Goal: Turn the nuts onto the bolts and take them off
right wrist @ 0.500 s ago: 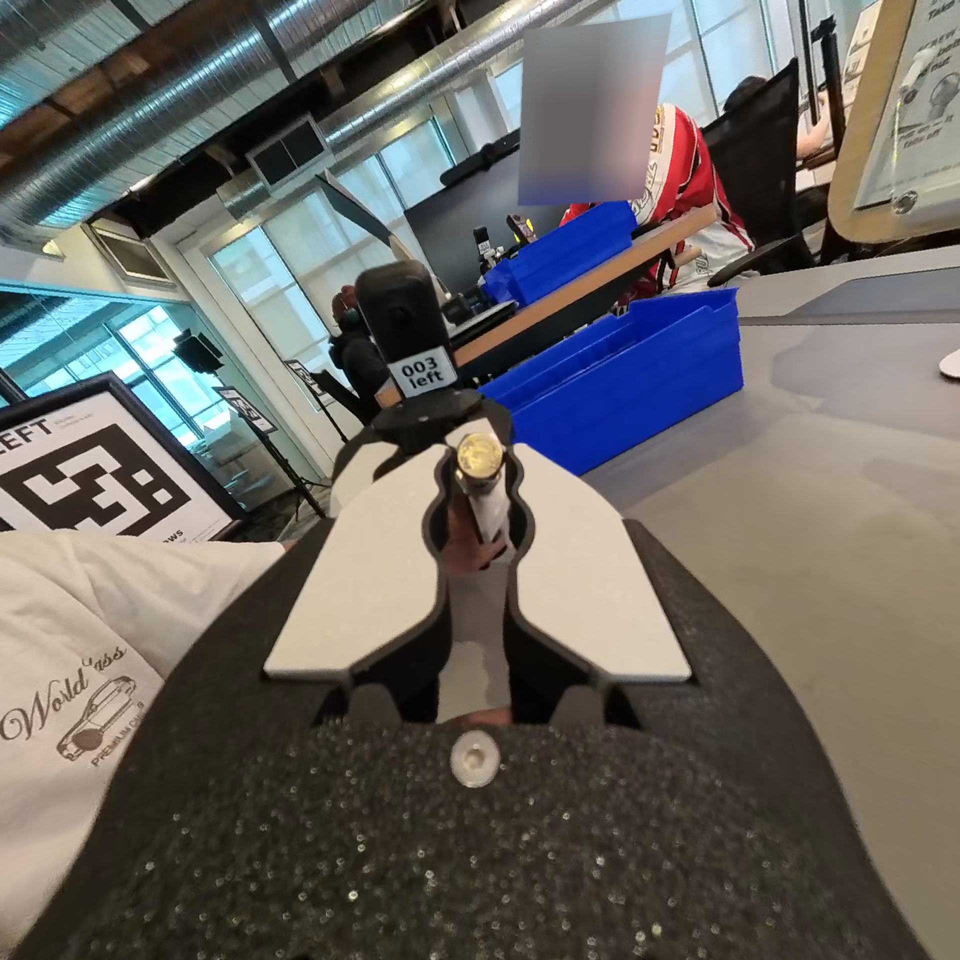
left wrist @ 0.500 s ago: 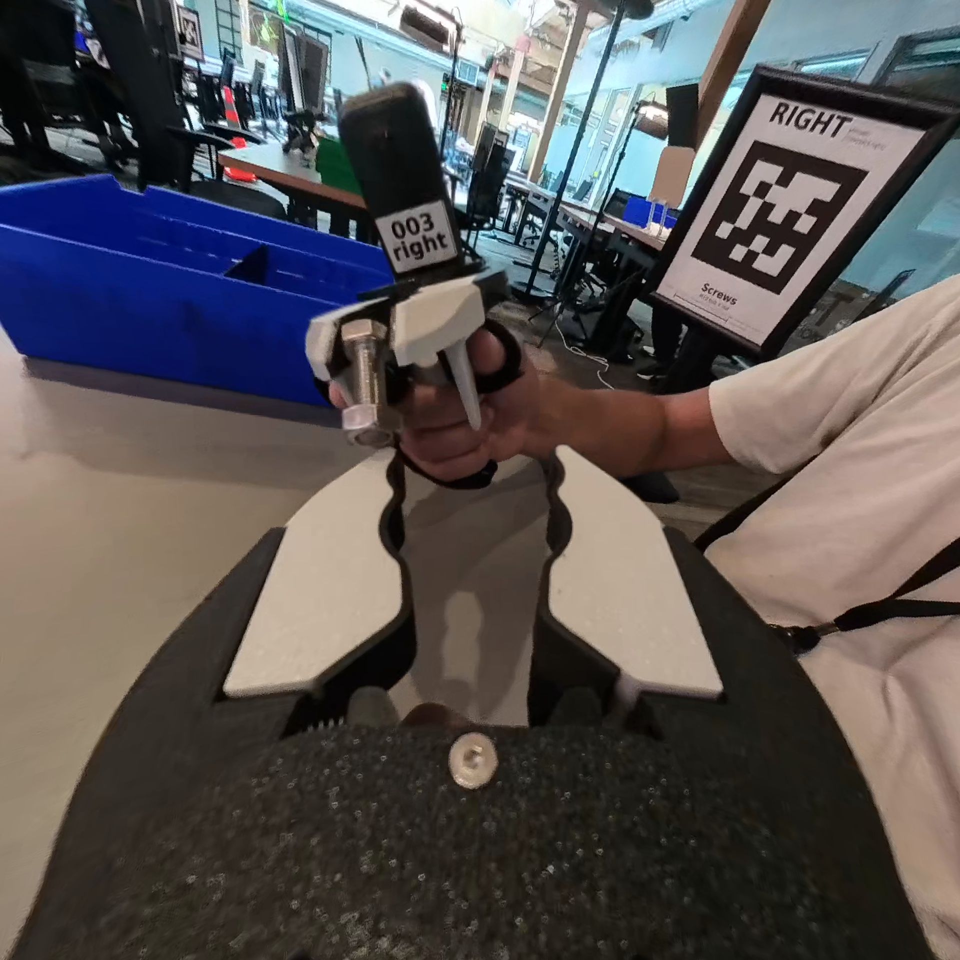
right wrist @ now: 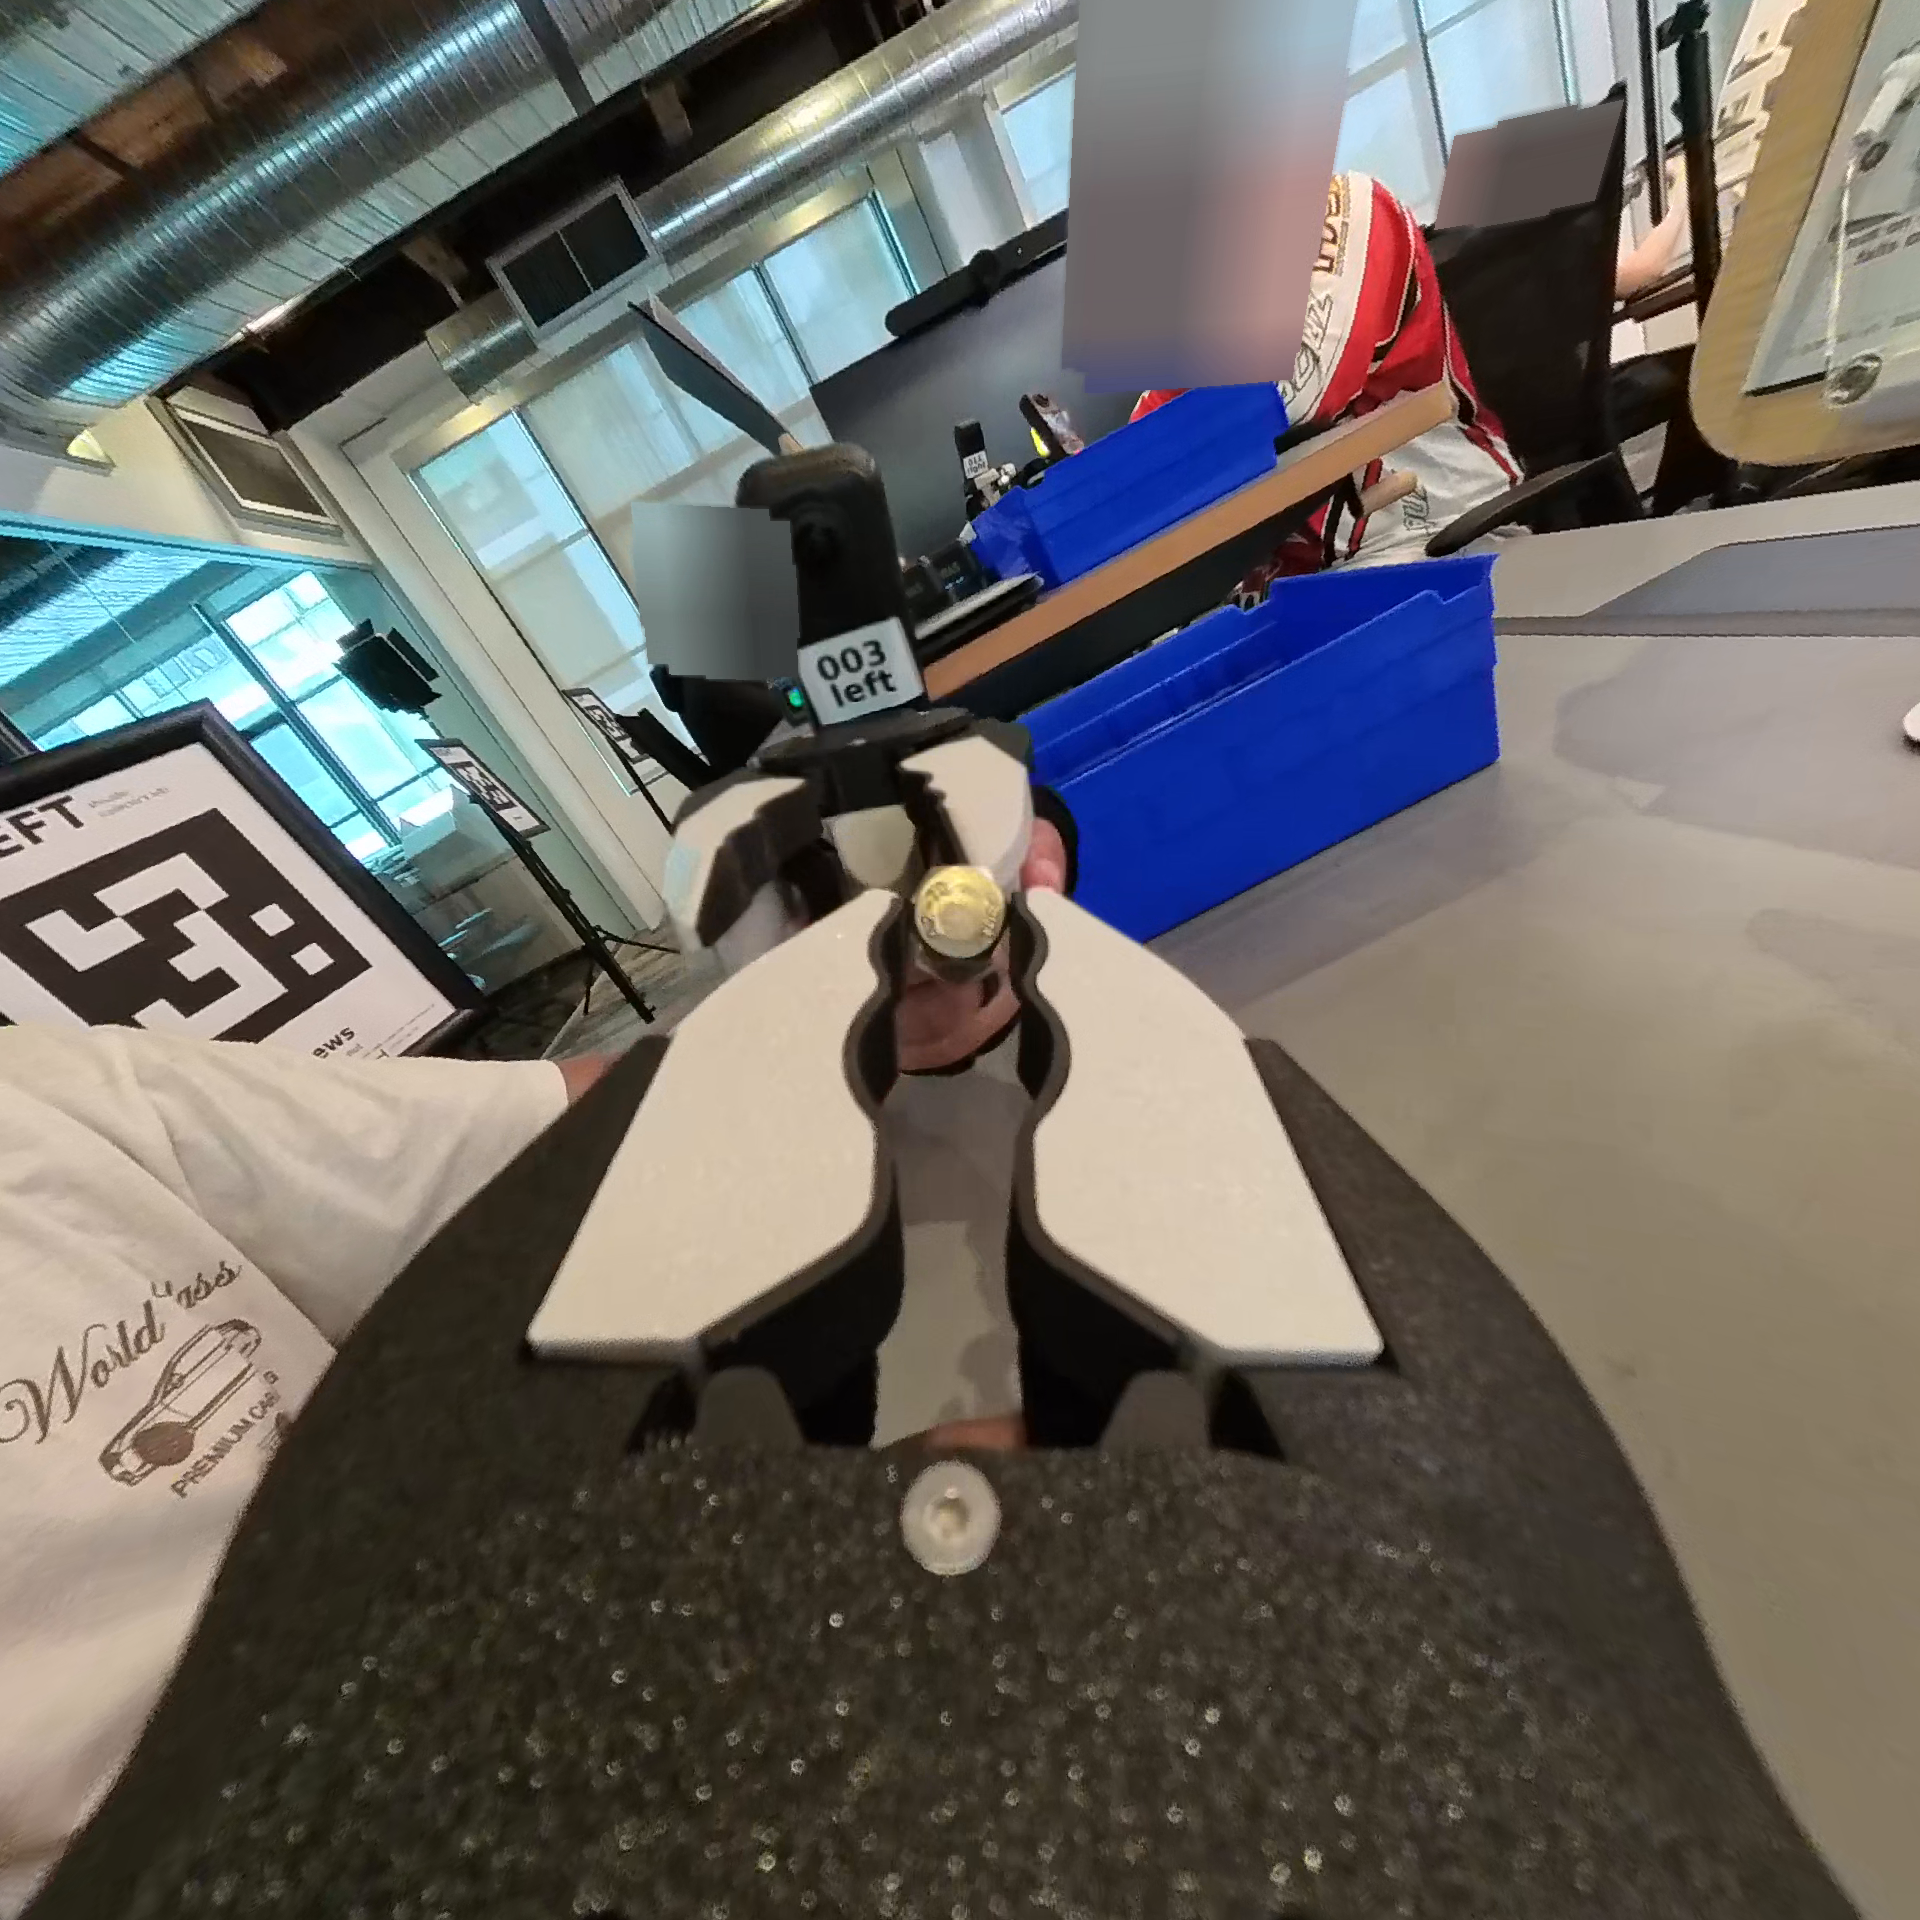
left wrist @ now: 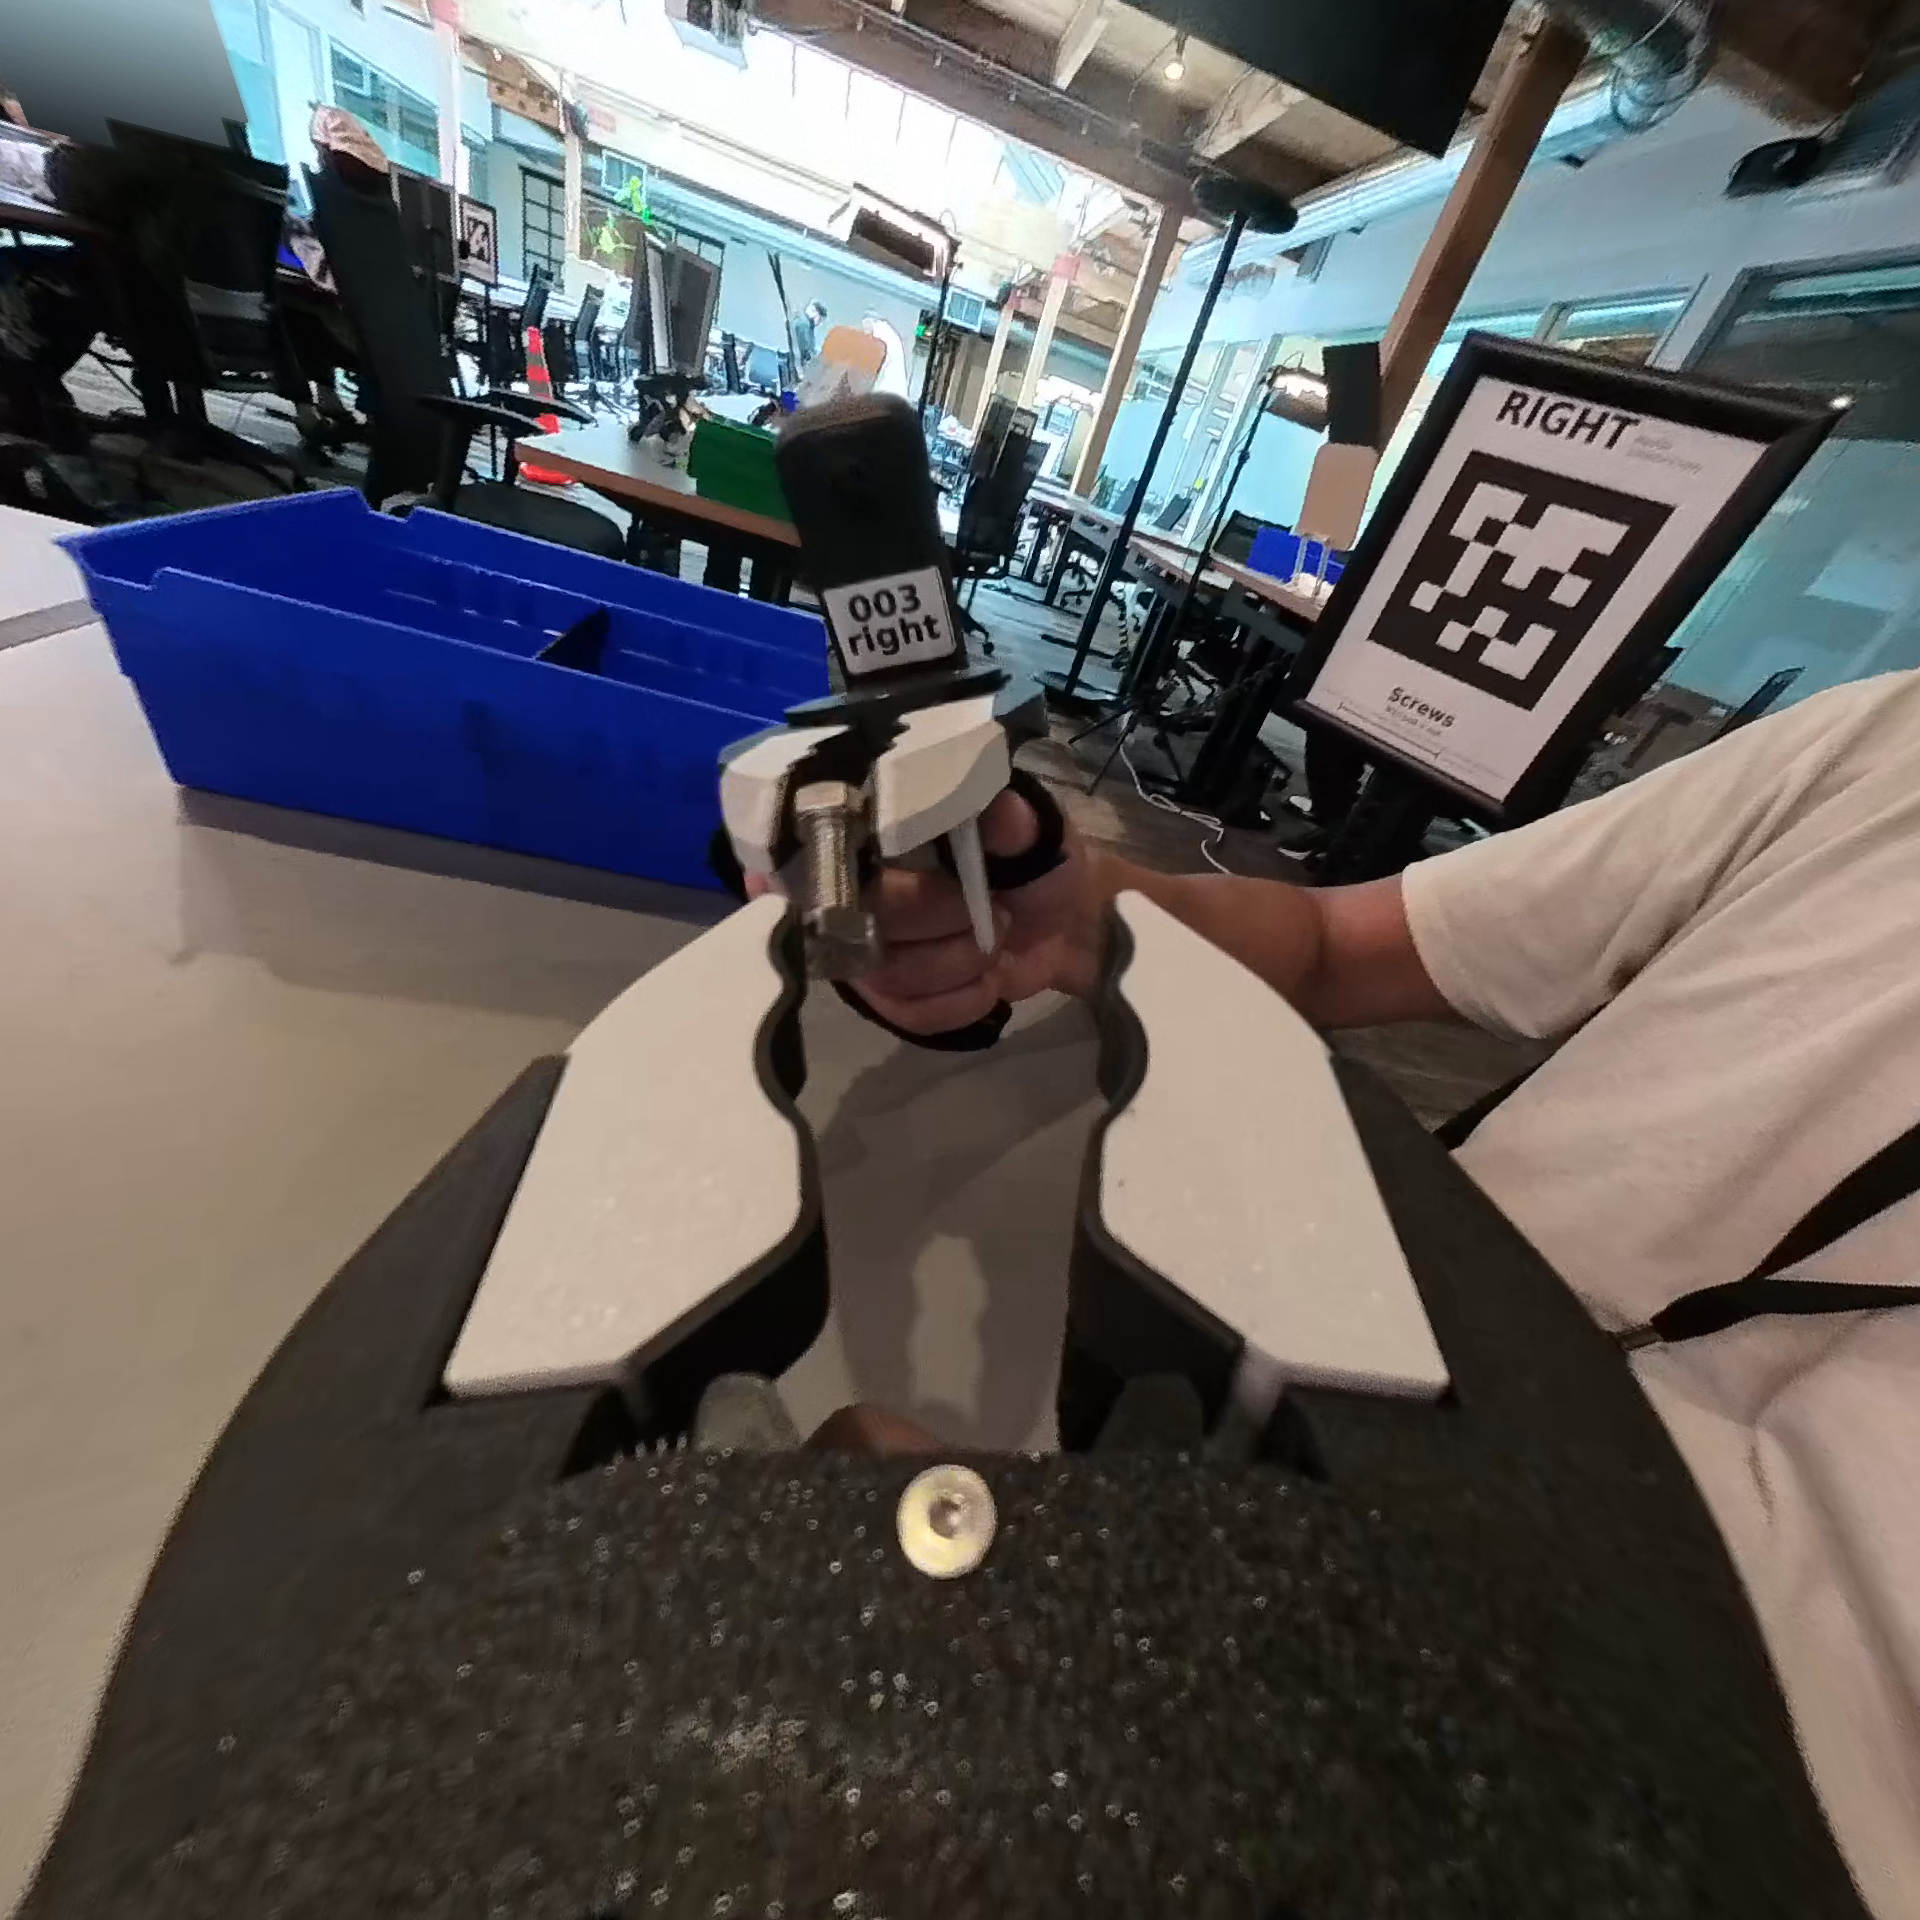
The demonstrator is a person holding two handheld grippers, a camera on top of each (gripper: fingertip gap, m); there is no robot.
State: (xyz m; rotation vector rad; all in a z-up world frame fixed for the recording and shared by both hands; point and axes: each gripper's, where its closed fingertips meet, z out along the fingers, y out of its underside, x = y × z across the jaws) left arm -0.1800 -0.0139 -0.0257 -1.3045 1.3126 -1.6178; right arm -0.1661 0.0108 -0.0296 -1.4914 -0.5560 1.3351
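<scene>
Bolt [left wrist: 831, 871] with nut [left wrist: 840, 928] gripped by right tongs [right wrist: 957, 940]; left tongs [left wrist: 945, 961] spread, empty.

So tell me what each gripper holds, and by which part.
Right gripper clamps the bolt near its head end, threaded shank with nut sticking out. Left gripper is open, holding nothing.

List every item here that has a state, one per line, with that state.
Left gripper: open, empty.
Right gripper: shut on the bolt.
Bolt: held upright, head up, off the table.
Nut: at the bolt's lower end, beside the left gripper's finger tip.
Blue bin: on the table, contents hidden.
</scene>
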